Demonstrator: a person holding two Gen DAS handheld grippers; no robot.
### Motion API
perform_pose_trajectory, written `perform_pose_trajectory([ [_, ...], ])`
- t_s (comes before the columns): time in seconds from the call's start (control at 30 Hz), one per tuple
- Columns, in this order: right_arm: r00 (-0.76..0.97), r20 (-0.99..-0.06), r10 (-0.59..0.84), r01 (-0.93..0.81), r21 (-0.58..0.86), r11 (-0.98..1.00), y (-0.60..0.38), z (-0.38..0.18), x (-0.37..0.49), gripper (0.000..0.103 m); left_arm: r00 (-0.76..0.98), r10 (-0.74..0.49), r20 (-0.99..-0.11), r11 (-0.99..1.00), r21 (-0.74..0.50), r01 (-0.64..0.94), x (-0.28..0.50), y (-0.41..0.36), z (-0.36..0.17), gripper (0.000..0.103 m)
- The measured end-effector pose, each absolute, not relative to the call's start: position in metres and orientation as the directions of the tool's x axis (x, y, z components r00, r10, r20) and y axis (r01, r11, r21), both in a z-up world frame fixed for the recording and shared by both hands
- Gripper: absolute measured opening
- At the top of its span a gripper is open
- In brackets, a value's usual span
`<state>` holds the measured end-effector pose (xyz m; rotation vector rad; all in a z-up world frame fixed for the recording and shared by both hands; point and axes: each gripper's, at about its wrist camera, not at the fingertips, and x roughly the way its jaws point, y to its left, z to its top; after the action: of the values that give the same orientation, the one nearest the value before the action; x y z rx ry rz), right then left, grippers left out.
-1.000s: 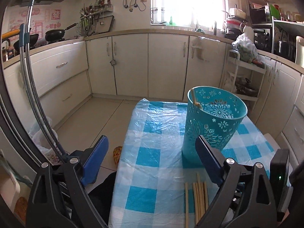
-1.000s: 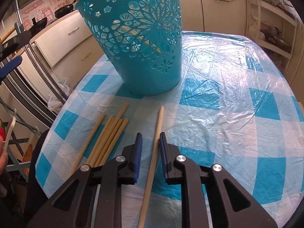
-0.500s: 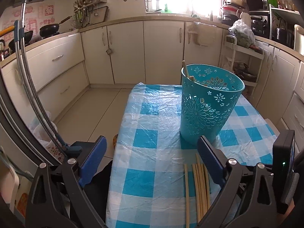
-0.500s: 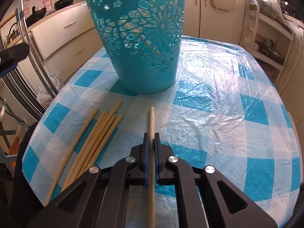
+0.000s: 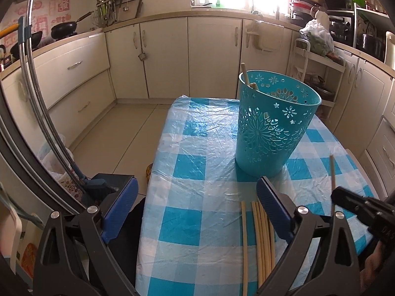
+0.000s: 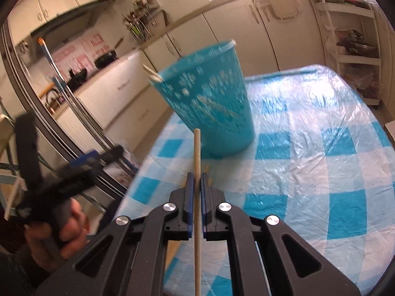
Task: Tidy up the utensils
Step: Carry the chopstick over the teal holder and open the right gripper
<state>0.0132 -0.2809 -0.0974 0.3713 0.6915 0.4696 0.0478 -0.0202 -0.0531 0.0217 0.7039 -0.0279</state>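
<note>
- The right gripper [image 6: 195, 185] is clenched on one chopstick [image 6: 197, 153], lifted clear of the checked tablecloth [image 6: 321, 167], tip aimed at twelve o'clock toward the basket [image 6: 209, 103].
- The left gripper [image 5: 197, 197] hangs released, nothing between its blue pads [image 5: 271, 197].
- More chopsticks [image 5: 261, 236] lie bundled on the cloth at six o'clock from the basket.
- Two sticks [image 5: 244, 74] already lean inside the basket at its ten o'clock rim.
</note>
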Motion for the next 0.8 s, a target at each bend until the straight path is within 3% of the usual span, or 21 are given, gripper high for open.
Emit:
perform_pose_trajectory([
  [0.27, 0.765, -0.287, 0.577, -0.372, 0.536, 0.758, -0.293, -0.013, 0.022, 0.006, 0.746, -0.021, -0.665, 1.000, 0.001, 0.029, 0.047, -0.017, -0.058, 0.093],
  [0.47, 0.876, -0.114, 0.470, -0.370, 0.466, 0.804, -0.277, 0.059, 0.066, 0.006, 0.737, -0.027, -0.675, 1.000, -0.014, 0.024, 0.047, -0.014, -0.061, 0.093],
  [0.63, 0.941, -0.082, 0.329, -0.279, 0.361, 0.890, -0.249, 0.063, 0.107, 0.006, 0.727, -0.028, -0.686, 1.000, -0.023, 0.016, 0.048, -0.010, -0.066, 0.093],
  [0.8, 0.969, -0.145, 0.201, -0.158, 0.265, 0.951, -0.231, 0.015, 0.138, 0.006, 0.713, -0.025, -0.700, 0.999, -0.035, 0.000, 0.050, -0.006, -0.073, 0.093],
])
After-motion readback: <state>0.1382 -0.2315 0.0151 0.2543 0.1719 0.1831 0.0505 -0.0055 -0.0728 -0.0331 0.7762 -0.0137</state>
